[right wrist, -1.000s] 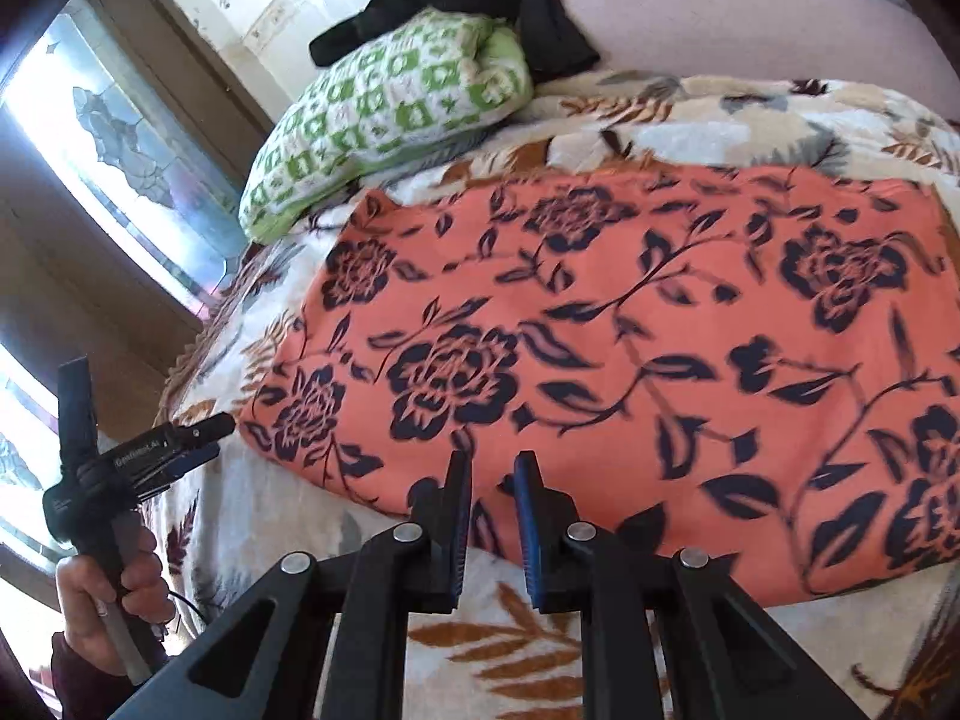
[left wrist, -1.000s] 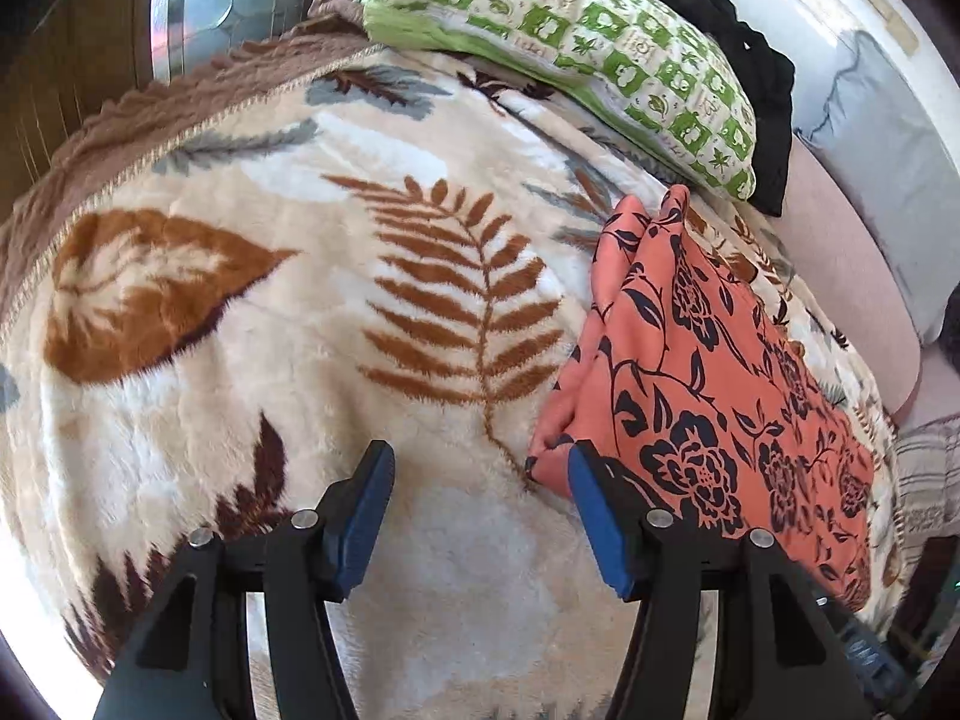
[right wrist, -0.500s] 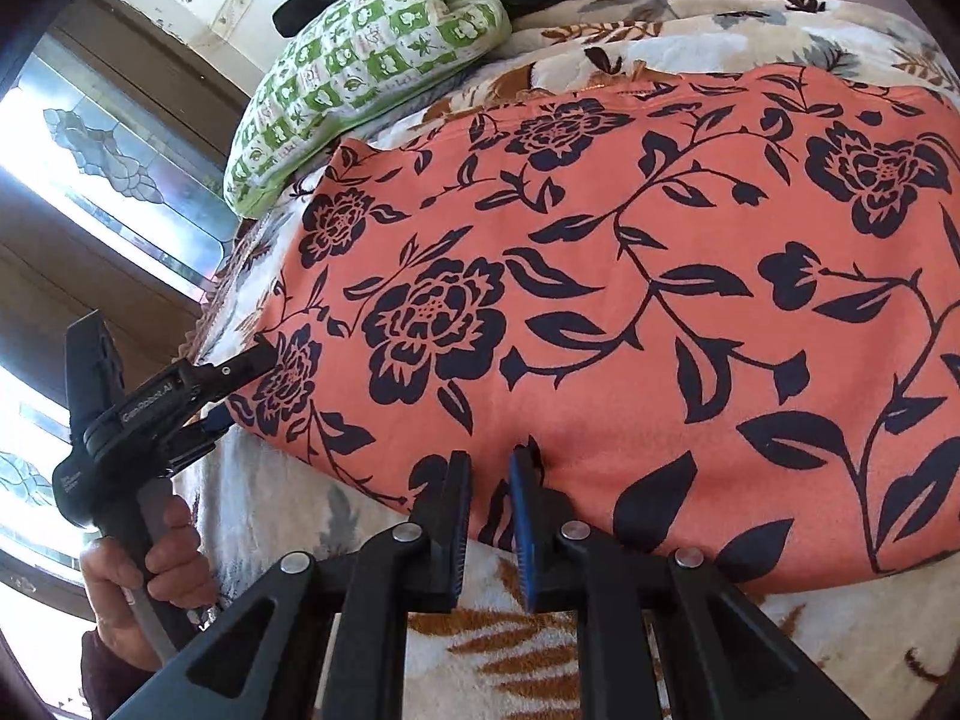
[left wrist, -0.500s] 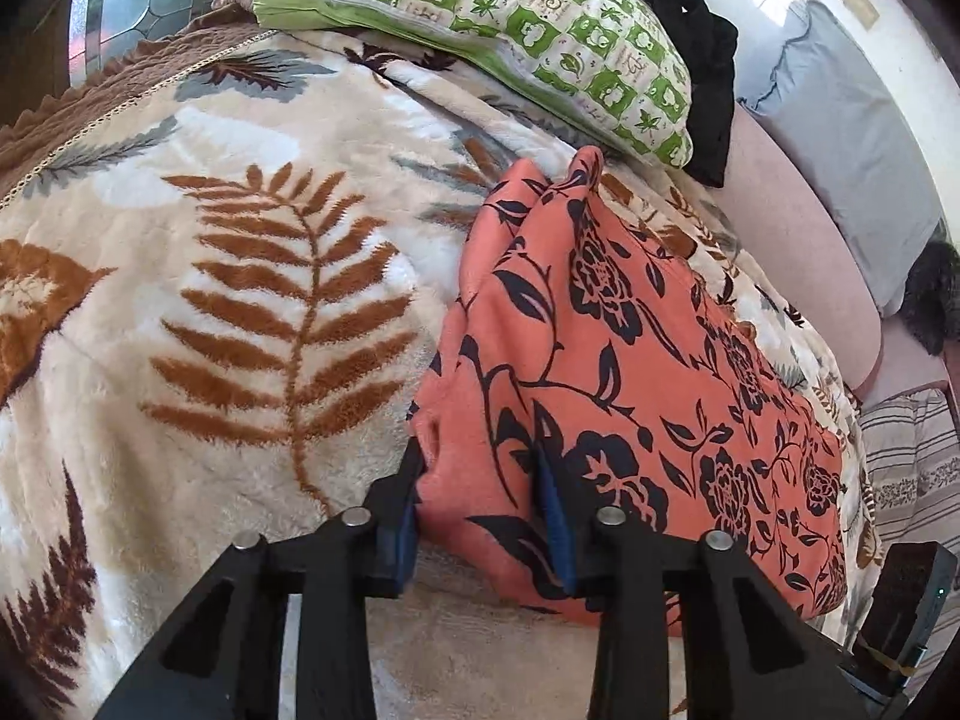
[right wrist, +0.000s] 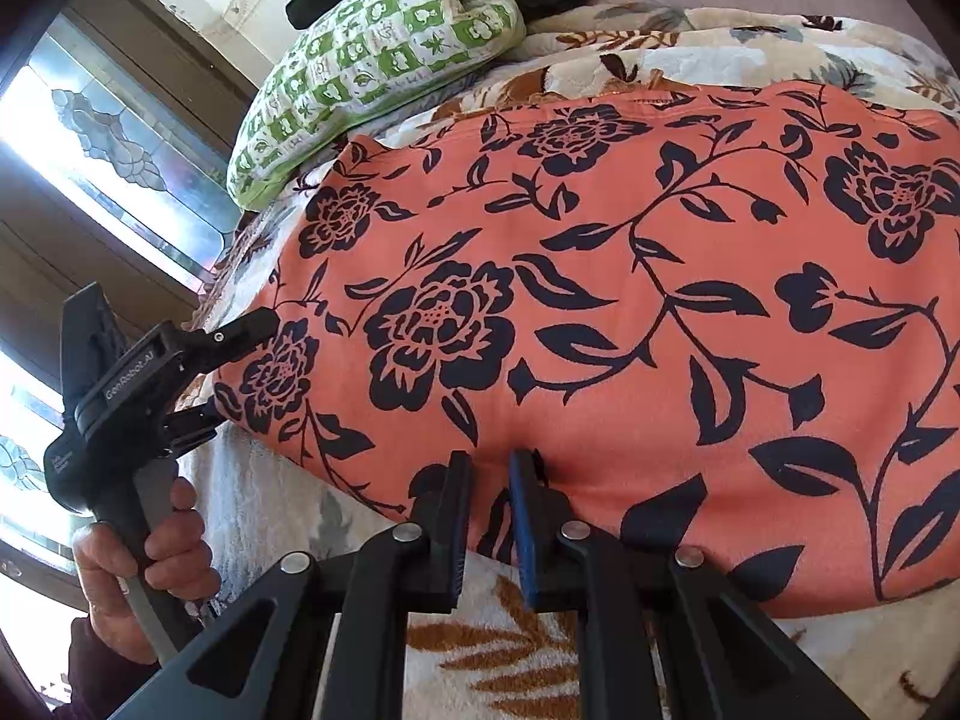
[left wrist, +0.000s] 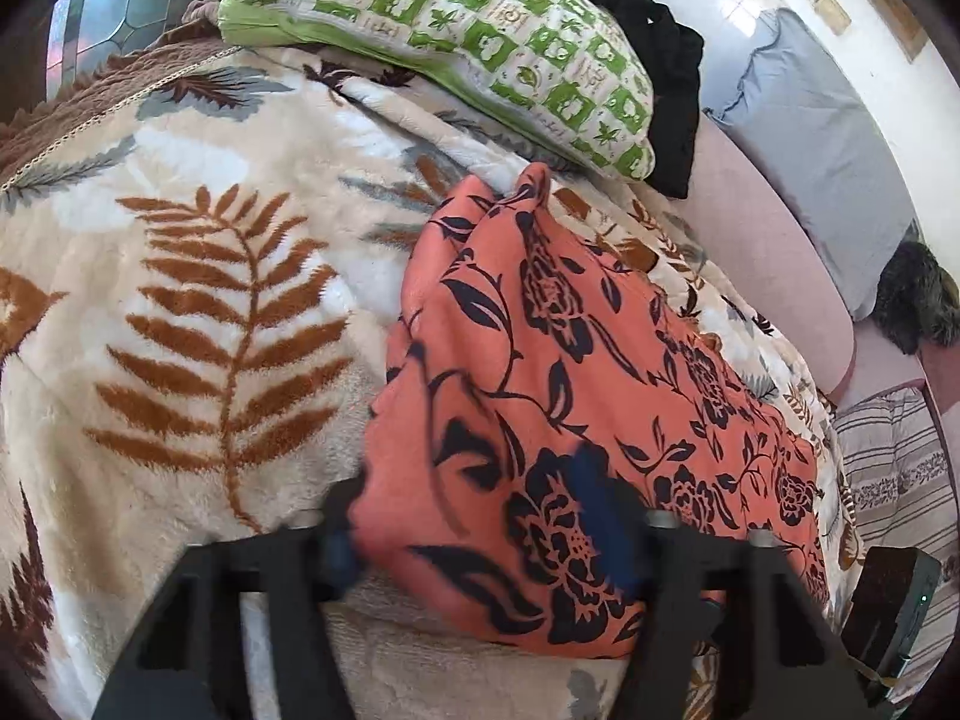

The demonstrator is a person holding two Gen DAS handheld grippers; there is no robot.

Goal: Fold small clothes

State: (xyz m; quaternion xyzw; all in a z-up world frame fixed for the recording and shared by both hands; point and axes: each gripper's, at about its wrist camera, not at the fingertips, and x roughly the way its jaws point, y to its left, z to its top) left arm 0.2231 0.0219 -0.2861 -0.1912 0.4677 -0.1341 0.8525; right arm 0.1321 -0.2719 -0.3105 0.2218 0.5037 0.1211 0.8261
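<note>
Gripping the coral floral garment [right wrist: 660, 300] by its near hem, your left gripper [left wrist: 474, 540] and right gripper [right wrist: 486, 480] both clamped on cloth, you next lift together toward the green pillow [right wrist: 372, 66], folding it.

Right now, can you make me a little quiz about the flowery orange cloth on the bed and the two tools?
1. True or false: the right tool pinches the near edge of the orange cloth.
2. What does the orange cloth lie on? A) a bare wooden floor B) a leaf-patterned blanket C) a metal tray
3. Fill in: the pillow beyond the cloth is white and ____.

Key:
1. True. The left tool grips another corner of the cloth.
2. B
3. green
</note>
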